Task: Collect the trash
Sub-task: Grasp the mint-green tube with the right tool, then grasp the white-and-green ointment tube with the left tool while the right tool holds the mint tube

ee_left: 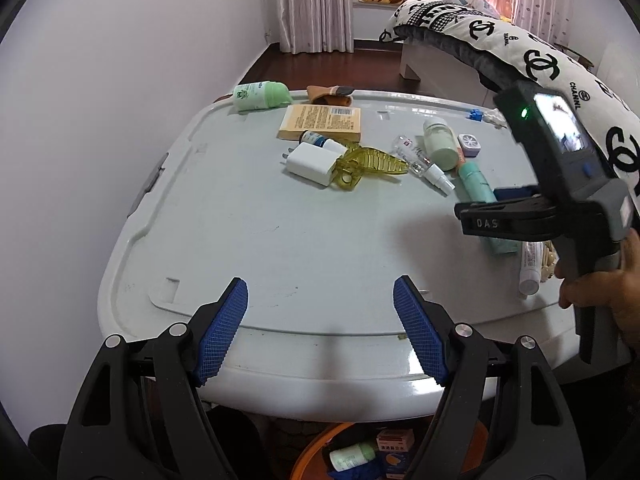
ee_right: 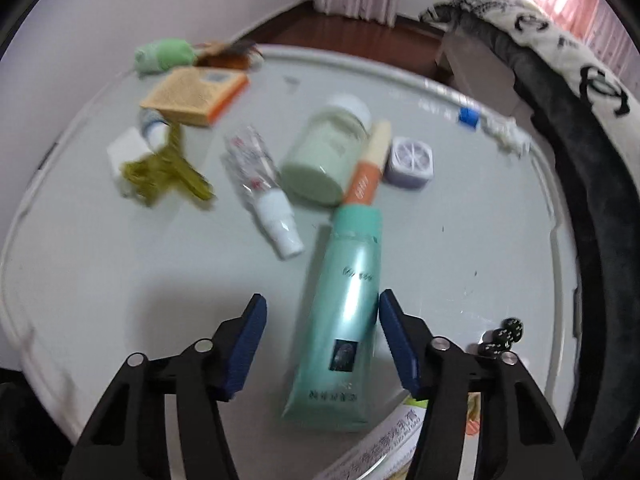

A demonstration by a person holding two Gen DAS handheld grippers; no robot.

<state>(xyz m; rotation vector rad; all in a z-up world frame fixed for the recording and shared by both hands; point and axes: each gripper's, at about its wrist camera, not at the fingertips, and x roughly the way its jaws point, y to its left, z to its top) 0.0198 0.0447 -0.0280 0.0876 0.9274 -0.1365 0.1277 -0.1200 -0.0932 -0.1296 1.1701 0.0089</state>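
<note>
Trash lies scattered on a pale grey lid-like tabletop (ee_left: 280, 248). A teal tube (ee_right: 344, 320) lies lengthwise between the open fingers of my right gripper (ee_right: 322, 344), close to the right finger; the view is blurred. Beyond it lie a pale green jar (ee_right: 320, 156), an orange-and-cream stick (ee_right: 368, 164), a clear spray bottle (ee_right: 260, 184) and a lilac square case (ee_right: 410, 162). My left gripper (ee_left: 320, 328) is open and empty over the near edge. The right gripper's body (ee_left: 560, 184) shows in the left wrist view above the tube (ee_left: 476, 184).
Farther left lie a white charger (ee_left: 312, 164), a yellow-green plastic piece (ee_left: 368, 166), a tan box (ee_left: 322, 122) and a green bottle (ee_left: 260, 96). An orange bin (ee_left: 360, 452) with trash sits below the table. A bed (ee_left: 520, 52) stands at right.
</note>
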